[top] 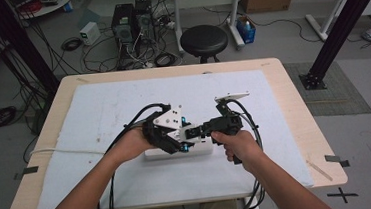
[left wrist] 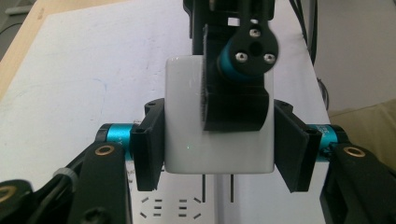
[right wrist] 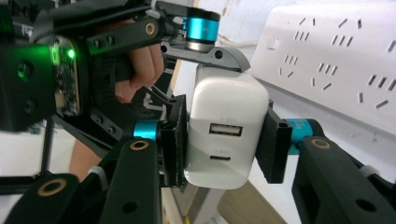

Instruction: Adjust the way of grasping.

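Both tongs, left (left wrist: 215,149) and right (right wrist: 229,140), clench the white glossy plastic charger block (right wrist: 227,133): light, rigid, slippery; flat sides grip best.

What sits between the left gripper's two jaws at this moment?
A white charger, clamped by both the left gripper and the right gripper, its prongs above the power strip; clearest in the left gripper view.

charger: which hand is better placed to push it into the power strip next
Left, probably. In the left gripper view its fingers clamp the charger with the prongs pointing down over the power strip sockets. The right gripper grips its port end.
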Available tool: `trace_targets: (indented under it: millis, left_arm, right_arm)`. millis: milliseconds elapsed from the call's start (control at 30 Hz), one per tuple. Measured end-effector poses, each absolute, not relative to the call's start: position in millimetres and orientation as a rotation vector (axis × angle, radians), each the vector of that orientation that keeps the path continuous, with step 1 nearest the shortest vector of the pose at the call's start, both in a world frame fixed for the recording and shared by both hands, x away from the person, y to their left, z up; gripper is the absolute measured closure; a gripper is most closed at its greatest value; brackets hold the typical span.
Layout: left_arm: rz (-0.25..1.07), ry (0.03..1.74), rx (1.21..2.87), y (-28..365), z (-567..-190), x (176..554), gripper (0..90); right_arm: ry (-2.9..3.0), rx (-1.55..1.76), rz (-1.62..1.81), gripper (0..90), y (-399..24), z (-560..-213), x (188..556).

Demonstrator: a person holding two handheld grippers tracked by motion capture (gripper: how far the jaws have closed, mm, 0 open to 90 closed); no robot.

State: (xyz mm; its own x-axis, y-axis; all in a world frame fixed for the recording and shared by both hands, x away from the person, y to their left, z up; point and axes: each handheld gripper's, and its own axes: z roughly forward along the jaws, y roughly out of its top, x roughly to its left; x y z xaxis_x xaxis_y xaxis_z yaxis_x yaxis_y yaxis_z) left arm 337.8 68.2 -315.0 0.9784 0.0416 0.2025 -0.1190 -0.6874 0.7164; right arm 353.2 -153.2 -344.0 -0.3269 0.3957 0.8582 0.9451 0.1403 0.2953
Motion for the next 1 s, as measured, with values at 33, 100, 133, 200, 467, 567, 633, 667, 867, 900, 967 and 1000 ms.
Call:
trace_targets:
  millis: [33,100,133,200,467,567,633,667,867,900,967,1000]
  left_arm:
    - [0.259,-0.051,2.315,67.8,-315.7,337.2,42.3]
    - [0.274,-0.049,2.324,66.9,-316.3,336.3,42.1]
    - [0.273,-0.044,2.325,67.0,-316.1,336.8,41.9]
    - [0.230,0.013,2.310,68.6,-315.5,339.9,38.8]
    - [0.193,0.209,2.317,94.3,-317.5,351.9,21.1]
    - [0.196,0.267,2.342,106.6,-319.8,354.3,21.1]
    - [0.194,0.293,2.343,111.3,-320.9,355.0,21.1]
    - [0.191,0.349,2.355,121.2,-323.5,357.0,21.1]
    - [0.151,0.475,2.379,144.0,-329.0,363.1,21.1]
    - [0.147,0.498,2.385,147.2,-329.9,363.4,21.1]
    - [0.133,0.526,2.406,153.7,-331.1,364.0,21.1]
    - [0.088,0.533,2.426,160.5,-332.8,365.3,21.1]
  right_arm:
    - [-1.806,-1.293,-1.157,60.1,-153.4,-344.7,352.8]
    - [-1.791,-1.299,-1.154,61.3,-153.6,-345.9,352.9]
    - [-1.792,-1.302,-1.159,61.8,-153.5,-346.1,352.6]
    - [-1.825,-1.301,-1.179,62.1,-153.7,-346.0,352.2]
    - [-2.008,-1.322,-1.247,62.2,-171.0,-339.7,353.2]
    - [-2.066,-1.335,-1.247,62.2,-176.2,-337.1,354.1]
    - [-2.119,-1.341,-1.249,62.2,-178.9,-334.7,355.1]
    - [-2.168,-1.386,-1.240,62.1,-179.4,-332.4,354.3]
    - [-2.482,-1.380,-1.140,62.2,-176.6,-323.4,356.8]
    - [-2.540,-1.369,-1.109,62.2,-175.2,-322.2,357.2]
    - [-2.727,-1.298,-1.029,62.2,-171.7,-319.8,358.1]
    - [-2.784,-1.279,-0.986,62.2,-170.3,-318.6,357.9]
